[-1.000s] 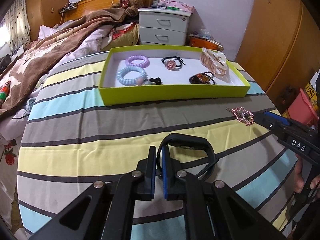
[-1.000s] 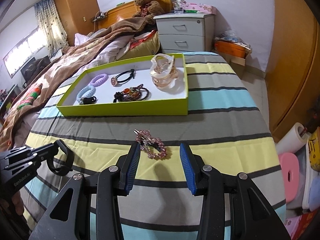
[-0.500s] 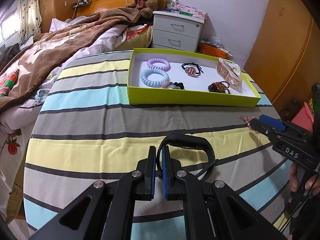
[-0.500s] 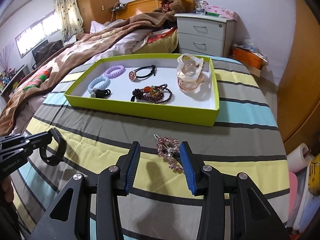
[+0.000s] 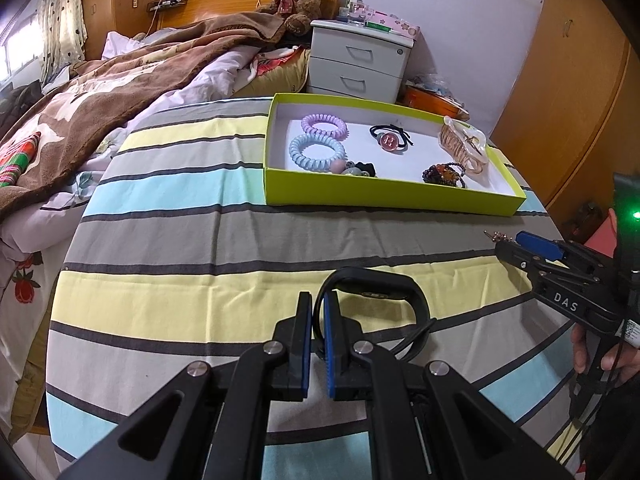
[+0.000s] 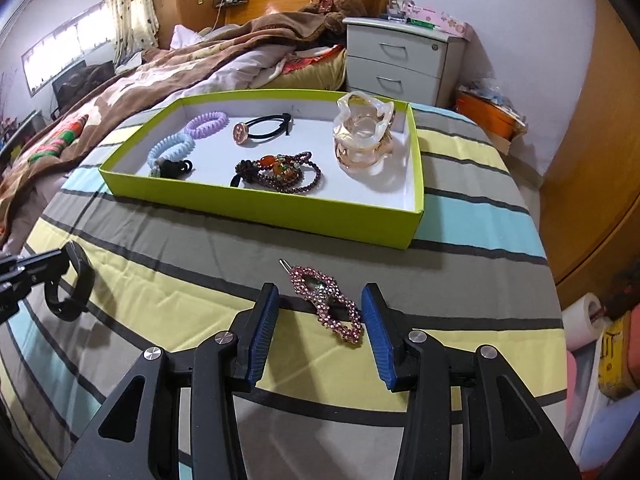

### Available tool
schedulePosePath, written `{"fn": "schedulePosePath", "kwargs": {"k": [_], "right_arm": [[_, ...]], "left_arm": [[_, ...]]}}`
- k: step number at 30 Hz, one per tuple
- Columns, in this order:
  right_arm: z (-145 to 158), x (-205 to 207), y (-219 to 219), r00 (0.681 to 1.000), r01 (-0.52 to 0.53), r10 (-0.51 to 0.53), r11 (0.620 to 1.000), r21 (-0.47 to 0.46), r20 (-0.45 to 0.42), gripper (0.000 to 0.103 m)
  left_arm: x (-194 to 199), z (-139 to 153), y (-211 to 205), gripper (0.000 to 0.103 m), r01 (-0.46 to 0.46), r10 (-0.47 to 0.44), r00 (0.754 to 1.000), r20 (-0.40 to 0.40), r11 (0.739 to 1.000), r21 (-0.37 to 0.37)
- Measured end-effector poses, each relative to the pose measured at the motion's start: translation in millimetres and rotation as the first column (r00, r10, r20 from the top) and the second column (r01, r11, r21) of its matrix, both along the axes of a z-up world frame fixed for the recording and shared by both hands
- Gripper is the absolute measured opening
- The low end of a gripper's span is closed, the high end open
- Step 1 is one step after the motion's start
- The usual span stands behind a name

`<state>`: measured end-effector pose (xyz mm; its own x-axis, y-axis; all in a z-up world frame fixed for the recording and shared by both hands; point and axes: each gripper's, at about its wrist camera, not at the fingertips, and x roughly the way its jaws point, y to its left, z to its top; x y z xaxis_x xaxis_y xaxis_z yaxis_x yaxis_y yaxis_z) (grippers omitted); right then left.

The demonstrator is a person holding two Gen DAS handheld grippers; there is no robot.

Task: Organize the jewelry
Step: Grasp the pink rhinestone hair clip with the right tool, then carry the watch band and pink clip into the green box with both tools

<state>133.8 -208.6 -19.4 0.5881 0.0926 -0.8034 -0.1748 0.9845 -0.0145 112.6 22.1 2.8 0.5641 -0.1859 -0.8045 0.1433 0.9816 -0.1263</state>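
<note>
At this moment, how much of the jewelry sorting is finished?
Six pieces already lie in the green tray. The left tongs are shut on the black wristband, lifted over the striped cloth. The right tongs stand open around the pink rhinestone clip, not gripping it. Both remain outside the tray.

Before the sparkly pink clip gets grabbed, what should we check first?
1. Right gripper open: ok, its jaws have just been opening a little.
2. Pink rhinestone hair clip between its pads: ok, it lies on the striped cloth, not pinched yet.
3. Pads touching the clip: cannot tell; it sits close to the right-hand pad.
4. Left gripper shut on the black wristband: ok.
5. Free space in the green box: ok, white floor shows between the things.
</note>
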Motion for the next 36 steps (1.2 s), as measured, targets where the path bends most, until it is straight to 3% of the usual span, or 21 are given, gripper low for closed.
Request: {"fn": "schedulePosePath", "kwargs": {"k": [6,13,26,36], "right_arm": [[0,-2,4,1.000,0.002,-0.002,1.000,-0.026,0.009,0.044],[1,-9,10,1.000,-0.012,0.013,0.998,-0.058,0.023,0.020],[7,-17,9,0.999,-0.020,0.022,0.999,-0.047,0.047,0.009],[11,-20,6,0.998,-0.008,0.009,1.000,-0.017,0.060,0.009]], "left_arm": [[0,0,-1,0.006,-0.001,0.001,1.000,0.001,1.000,0.001],[0,1,-2,0.006,-0.002,0.002,1.000,0.007,1.000,0.005],[-3,8,-4,0.006,0.003,-0.003,1.000,0.018,1.000,0.010],[-3,12,-4,0.006,0.002,-0.002,1.000,0.025,1.000,0.013]]}}
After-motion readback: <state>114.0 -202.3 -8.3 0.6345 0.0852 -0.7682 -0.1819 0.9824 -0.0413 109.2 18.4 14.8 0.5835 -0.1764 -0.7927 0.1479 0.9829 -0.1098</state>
